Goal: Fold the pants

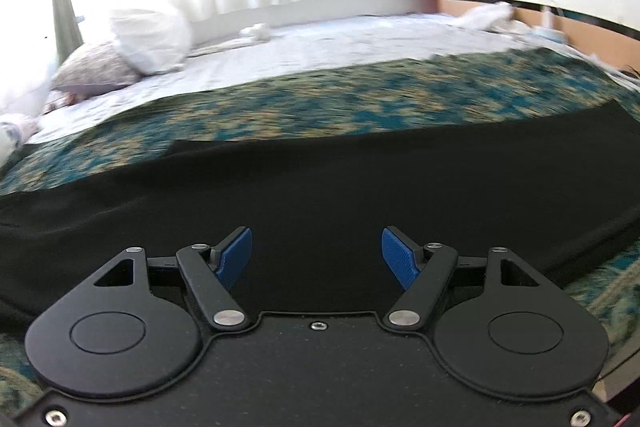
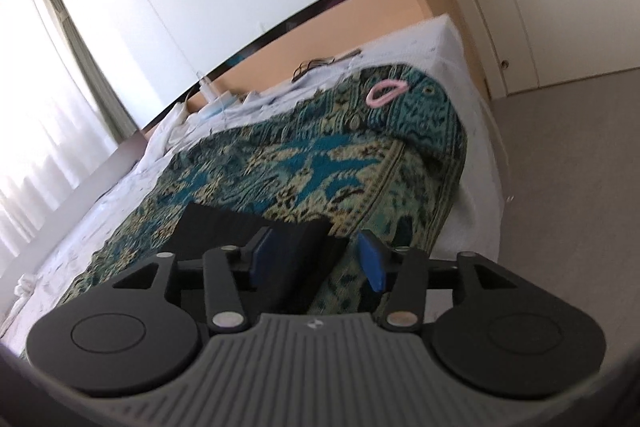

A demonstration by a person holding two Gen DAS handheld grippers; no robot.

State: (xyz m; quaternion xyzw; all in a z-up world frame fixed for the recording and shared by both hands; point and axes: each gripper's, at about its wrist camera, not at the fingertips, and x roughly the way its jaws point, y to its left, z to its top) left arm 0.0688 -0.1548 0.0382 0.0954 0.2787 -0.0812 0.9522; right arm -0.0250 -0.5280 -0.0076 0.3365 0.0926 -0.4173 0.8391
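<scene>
On the bed [image 2: 472, 155], pants [image 1: 320, 187] lie flat; my left gripper [image 1: 317, 253] and right gripper [image 2: 316, 255] gape empty, so next I pinch an edge.

Pants [image 1: 320, 179] run off both side edges; bedspread [image 1: 280, 99] pattern motion-blurred; right gripper [image 2: 316, 255] body hides pants' near end.

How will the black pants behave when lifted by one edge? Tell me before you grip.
The black pants lie flat and follow the bed's curve, so they will probably hang limp. They look thin, likely light. On the patterned bedspread they may drag instead of sliding. Both the left tool and the right tool are open.
</scene>
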